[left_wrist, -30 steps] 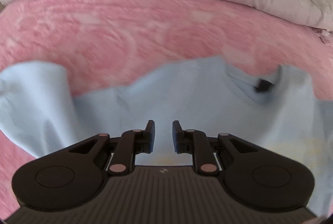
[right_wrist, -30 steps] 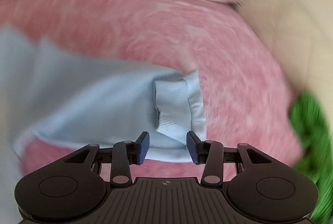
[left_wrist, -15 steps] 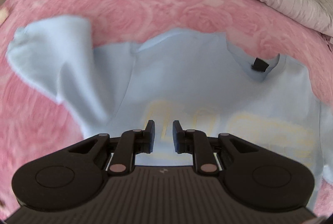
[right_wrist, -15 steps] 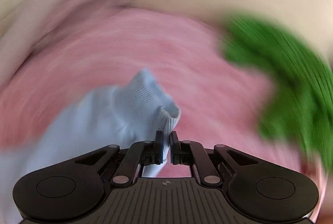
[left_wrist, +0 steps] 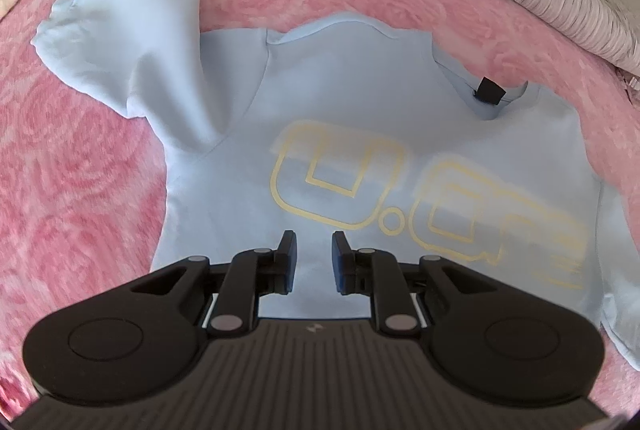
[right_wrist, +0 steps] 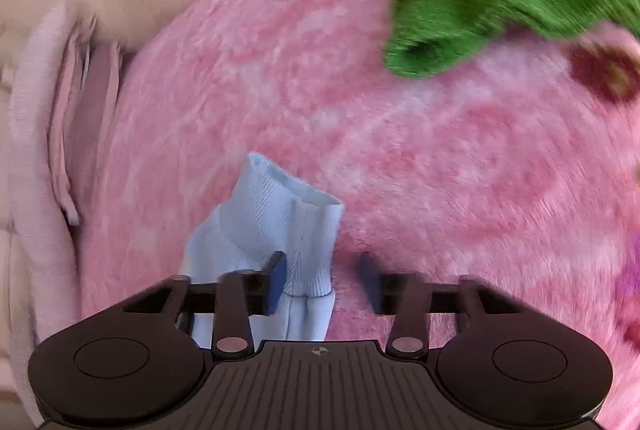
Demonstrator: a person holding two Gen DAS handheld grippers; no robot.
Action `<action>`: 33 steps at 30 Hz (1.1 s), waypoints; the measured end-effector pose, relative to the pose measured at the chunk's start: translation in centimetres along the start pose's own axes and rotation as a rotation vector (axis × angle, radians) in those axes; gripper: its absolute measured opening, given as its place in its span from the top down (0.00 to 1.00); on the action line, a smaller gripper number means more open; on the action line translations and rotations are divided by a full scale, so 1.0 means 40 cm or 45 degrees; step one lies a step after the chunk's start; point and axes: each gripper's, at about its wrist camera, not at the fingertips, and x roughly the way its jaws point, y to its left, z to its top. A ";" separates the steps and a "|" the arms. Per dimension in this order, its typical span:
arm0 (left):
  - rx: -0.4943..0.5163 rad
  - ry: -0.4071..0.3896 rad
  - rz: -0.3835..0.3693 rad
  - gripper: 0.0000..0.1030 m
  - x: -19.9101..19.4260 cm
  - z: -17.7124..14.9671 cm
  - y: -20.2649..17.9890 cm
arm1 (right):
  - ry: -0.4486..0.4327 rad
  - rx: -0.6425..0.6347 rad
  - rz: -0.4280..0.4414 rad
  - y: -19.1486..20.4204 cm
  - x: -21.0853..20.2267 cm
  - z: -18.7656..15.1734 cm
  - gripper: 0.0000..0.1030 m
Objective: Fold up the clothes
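Light-blue sweatshirt (left_wrist: pixel 360 118) lies print-up on the pink fleece blanket (left_wrist: pixel 80 190), one sleeve (left_wrist: pixel 132 42) spread outward. Left gripper (left_wrist: pixel 312 250) hovers over the chest, jaws parted, empty. Right gripper (right_wrist: pixel 322 276) gapes wide, ribbed cuff (right_wrist: pixel 288 214) apparently loose between its fingers, consistent with laying sleeves flat.

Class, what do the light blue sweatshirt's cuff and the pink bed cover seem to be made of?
Cuff: ribbed knit, likely cotton blend, matte; fine parallel ridges show. Pink bed cover: plush fleece, probably synthetic; short fuzzy pile with a mottled, embossed rose pattern.
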 end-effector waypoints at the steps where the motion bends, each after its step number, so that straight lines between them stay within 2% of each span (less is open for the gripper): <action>1: 0.000 -0.001 0.001 0.84 -0.001 -0.002 -0.001 | -0.003 0.009 0.016 -0.005 -0.005 0.001 0.98; 4: -0.004 -0.010 0.000 0.84 -0.001 -0.008 0.000 | -0.013 0.029 0.041 -0.014 -0.020 0.001 0.98; 10: -0.038 0.009 0.011 0.84 0.005 -0.034 0.027 | -0.047 0.004 -0.127 0.017 -0.035 -0.011 0.97; 12: -0.059 0.004 0.024 0.84 -0.008 -0.040 0.047 | -0.058 -0.005 -0.183 0.027 -0.039 -0.015 0.94; 13: -0.073 0.000 0.030 0.84 -0.015 -0.041 0.058 | -0.064 -0.009 -0.211 0.032 -0.042 -0.017 0.88; 14: -0.089 -0.008 0.039 0.84 -0.023 -0.041 0.071 | -0.070 -0.013 -0.238 0.037 -0.044 -0.019 0.76; 16: -0.122 -0.034 0.056 0.82 -0.041 -0.039 0.101 | -0.081 -0.022 -0.294 0.047 -0.049 -0.023 0.66; 19: -0.193 -0.083 0.083 0.73 -0.061 -0.026 0.159 | -0.098 -0.035 -0.378 0.062 -0.056 -0.029 0.60; 20: -0.218 -0.098 0.088 0.73 -0.065 -0.020 0.183 | -0.081 -0.053 -0.363 0.079 -0.056 -0.043 0.60; 26: -0.365 -0.173 0.132 0.68 -0.050 0.056 0.358 | 0.144 -0.263 -0.040 0.252 -0.044 -0.204 0.60; 29: -0.461 -0.199 0.134 0.68 -0.024 0.112 0.473 | 0.198 -0.362 0.003 0.333 -0.041 -0.302 0.60; 33: -0.577 -0.259 0.134 0.68 0.024 0.204 0.620 | 0.216 -0.384 0.023 0.395 -0.068 -0.409 0.60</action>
